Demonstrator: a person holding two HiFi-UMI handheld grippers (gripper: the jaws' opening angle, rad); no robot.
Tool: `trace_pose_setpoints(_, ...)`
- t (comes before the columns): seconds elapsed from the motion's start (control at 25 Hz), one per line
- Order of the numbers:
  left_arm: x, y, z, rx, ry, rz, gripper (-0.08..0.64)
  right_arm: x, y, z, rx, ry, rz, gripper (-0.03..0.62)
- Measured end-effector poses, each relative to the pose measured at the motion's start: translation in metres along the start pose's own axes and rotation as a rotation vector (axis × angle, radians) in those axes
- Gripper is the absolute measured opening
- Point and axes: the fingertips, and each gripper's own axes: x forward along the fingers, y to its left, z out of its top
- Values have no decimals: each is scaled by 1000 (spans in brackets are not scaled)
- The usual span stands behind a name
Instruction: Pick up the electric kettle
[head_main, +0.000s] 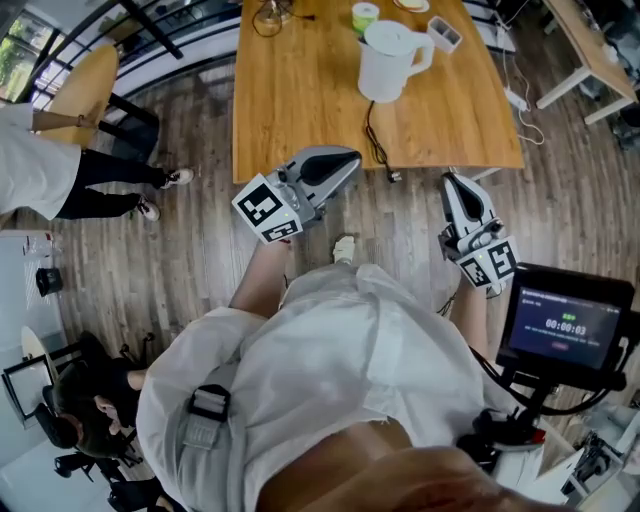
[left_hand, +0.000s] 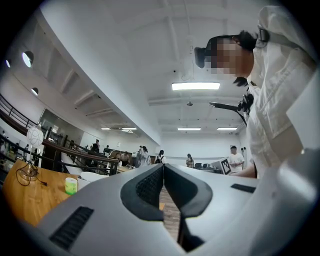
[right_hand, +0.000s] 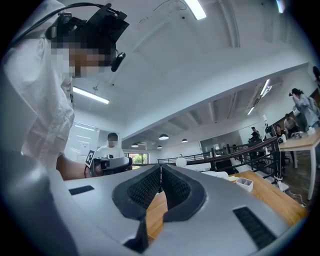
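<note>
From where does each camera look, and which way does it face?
Head view: on the person's head, facing steeply down at table, kettle; shows shirt, left gripper, right gripper.
Left gripper view: on that gripper, facing along its shut jaws over the table; shirt at right.
Right gripper view: likewise; shirt at left.
Shared: all three show the table.
</note>
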Motion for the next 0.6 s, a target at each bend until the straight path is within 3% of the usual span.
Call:
trace_pose_setpoints(0.2, 4, 51, -8, -14, 11, -10, 8, 42, -25, -13, 1, 11, -13, 11)
trace_pose_setpoints(0.6, 7, 90, -5, -33, 14, -47, 8, 75, -44, -16, -1, 32, -53, 9)
